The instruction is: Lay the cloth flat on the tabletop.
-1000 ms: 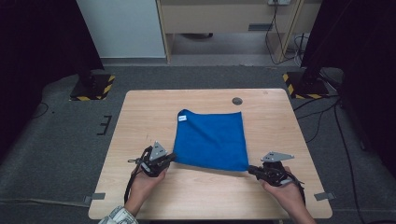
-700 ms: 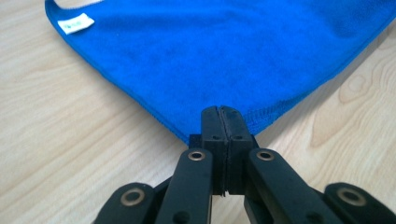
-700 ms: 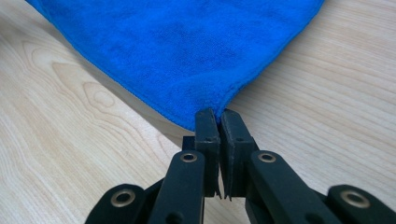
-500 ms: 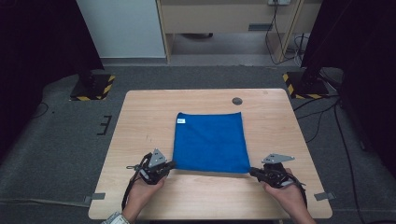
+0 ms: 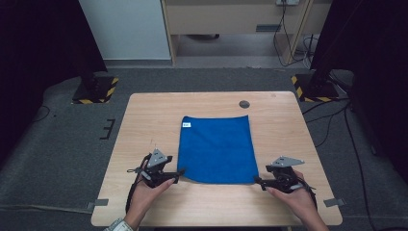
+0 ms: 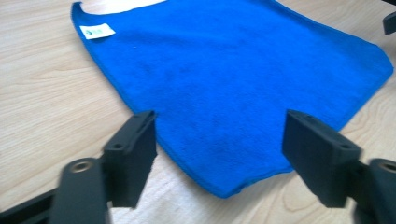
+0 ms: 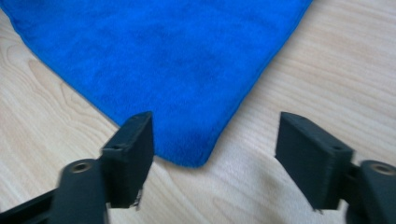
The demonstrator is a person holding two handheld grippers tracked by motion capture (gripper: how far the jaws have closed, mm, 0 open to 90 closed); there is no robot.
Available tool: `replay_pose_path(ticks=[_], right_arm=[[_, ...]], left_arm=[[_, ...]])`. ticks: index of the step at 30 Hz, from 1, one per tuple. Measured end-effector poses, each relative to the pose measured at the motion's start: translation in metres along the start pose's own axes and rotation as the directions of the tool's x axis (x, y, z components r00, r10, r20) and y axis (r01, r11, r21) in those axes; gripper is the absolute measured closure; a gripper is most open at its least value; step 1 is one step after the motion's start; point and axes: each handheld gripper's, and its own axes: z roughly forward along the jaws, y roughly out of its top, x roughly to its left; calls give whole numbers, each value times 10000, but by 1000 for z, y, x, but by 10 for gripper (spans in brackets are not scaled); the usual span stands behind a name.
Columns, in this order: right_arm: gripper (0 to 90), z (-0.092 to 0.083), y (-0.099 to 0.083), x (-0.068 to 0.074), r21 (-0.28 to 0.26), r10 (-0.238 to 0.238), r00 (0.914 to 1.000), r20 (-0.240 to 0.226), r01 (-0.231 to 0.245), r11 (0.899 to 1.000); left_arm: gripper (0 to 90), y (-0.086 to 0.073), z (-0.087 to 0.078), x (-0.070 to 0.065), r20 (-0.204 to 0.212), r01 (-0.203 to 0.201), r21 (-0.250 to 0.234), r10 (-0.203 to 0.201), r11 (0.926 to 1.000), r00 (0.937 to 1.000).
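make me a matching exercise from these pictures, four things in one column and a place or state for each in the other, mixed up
Things:
1. blue cloth
2. white label
3. left gripper
4. dark round disc

Places or states:
A. on the bare table beyond the cloth's far right corner
B. at the cloth's far left corner
C. spread flat in the middle of the table
D. jaws open, at the cloth's near left corner

Pairs: 1-C, 2-B, 3-D, 4-A
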Motion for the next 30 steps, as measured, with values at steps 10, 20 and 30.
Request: replay_pose_path(ticks=[10,20,30], right_arm=[[100,17,14,0,-414,-28,10000,64,31,9991],[107,36,44,23,-1216,-926,9929,-740,832,9891],[132,60,65,61,-1005,-1754,9777,-1151,1642,9813]], left_arm=[[109,-1,-2,20,-557,391,-115,-397,9992,9977],[84,-3,-7,31,-668,443,-302,-462,9986,9967],[85,-7,-10,39,-1311,565,-116,-575,9983,9897]])
